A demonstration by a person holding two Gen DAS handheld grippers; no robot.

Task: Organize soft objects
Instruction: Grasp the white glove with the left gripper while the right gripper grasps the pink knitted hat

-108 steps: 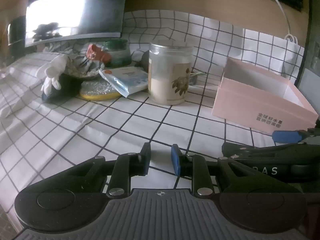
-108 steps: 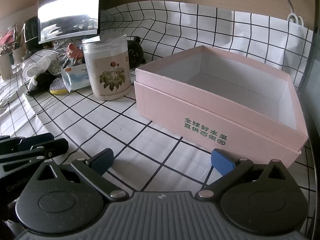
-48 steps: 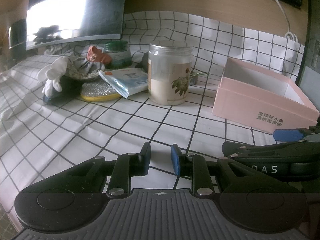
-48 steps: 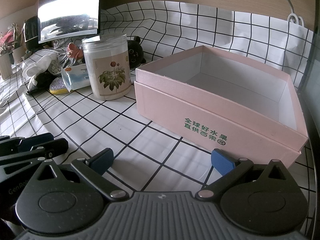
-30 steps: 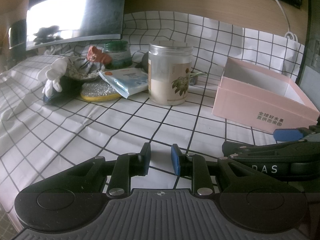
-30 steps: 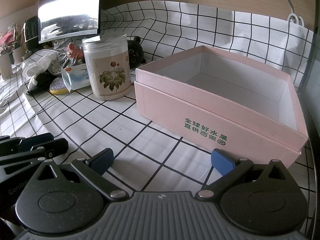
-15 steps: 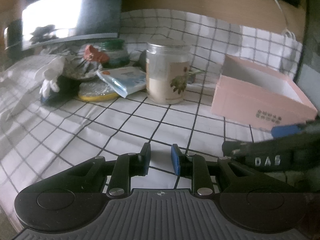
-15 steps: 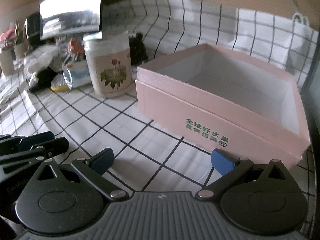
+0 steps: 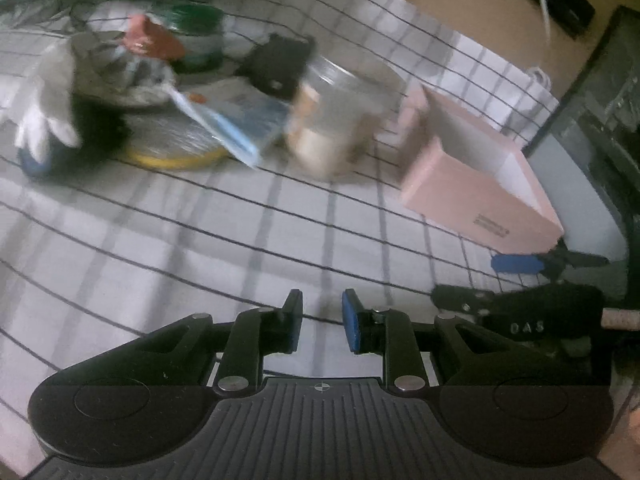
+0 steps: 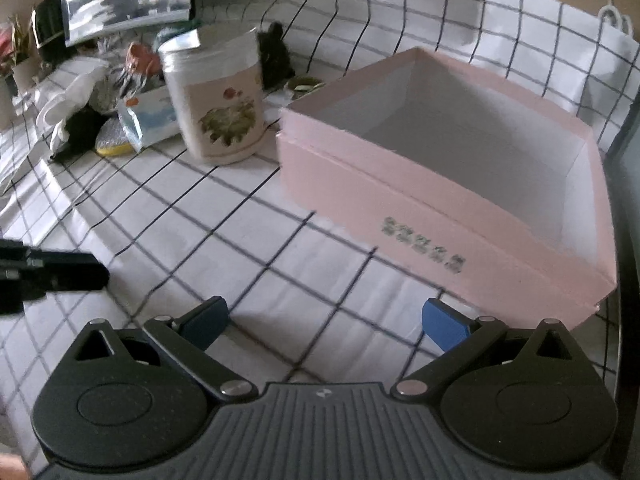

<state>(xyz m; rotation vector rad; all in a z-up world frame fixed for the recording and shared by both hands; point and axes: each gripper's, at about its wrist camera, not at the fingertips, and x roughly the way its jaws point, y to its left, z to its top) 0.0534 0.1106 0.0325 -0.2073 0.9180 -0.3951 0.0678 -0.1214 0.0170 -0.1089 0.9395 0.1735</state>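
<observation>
The left tool (image 9: 322, 326) hangs over the checked cloth (image 9: 160, 248) on the desk, its blue pads a narrow gap apart with nothing between them, so it is open and empty. The right tool (image 10: 326, 320) is spread wide over the same cloth; its jaws have just been closing a little, and nothing lies between them. In the left wrist view, which is blurred, the soft things sit in a heap at about 10 o'clock: a white glove (image 9: 48, 116) draped over something dark, a grey patterned cloth (image 9: 132, 76) with a red piece (image 9: 150, 40) on top, and a yellow-rimmed glittery pad (image 9: 172, 148) flat on the desk beneath a blue-and-white packet (image 9: 240, 120). A jar (image 9: 340, 120) with a flower label stands just beside the packet, near 12 o'clock, and a black plush (image 9: 280, 64) sits behind it. The pink box (image 10: 460, 184) stands open and empty at 1 o'clock in the right wrist view, well apart from the heap, with the jar between them. The right tool shows at 3 o'clock of the left view, just in front of the box.
</observation>
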